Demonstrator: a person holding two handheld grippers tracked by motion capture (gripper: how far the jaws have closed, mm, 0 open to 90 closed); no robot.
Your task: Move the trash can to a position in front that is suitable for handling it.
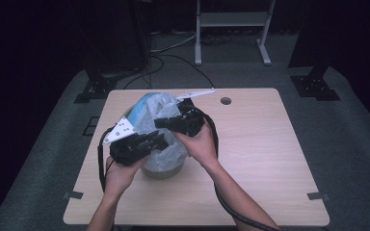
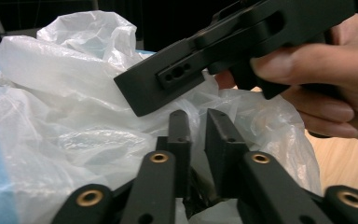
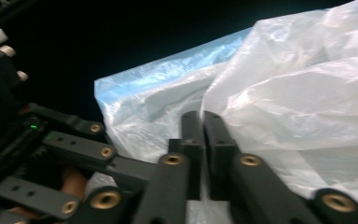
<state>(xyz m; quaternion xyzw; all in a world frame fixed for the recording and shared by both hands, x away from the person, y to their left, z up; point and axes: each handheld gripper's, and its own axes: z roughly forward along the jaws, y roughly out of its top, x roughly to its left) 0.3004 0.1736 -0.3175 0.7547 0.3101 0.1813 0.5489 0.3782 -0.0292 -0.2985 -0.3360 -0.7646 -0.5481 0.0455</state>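
Over bin (image 1: 164, 169), crumpled, seemingly translucent bag (image 1: 160, 108)

Thin translucent white plastic bag (image 2: 74, 116): crinkled, glossy film, pale blue plastic sheet (image 3: 168, 74) behind it. Rectangular light wood-grain table (image 1: 270, 159): smooth, matt laminate look. Black left gripper (image 2: 200, 126) and black right gripper (image 3: 204, 126): matt plastic links, brass-coloured metal bushings.

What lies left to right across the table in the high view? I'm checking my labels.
Left gripper → plastic bag → right gripper → table hole.
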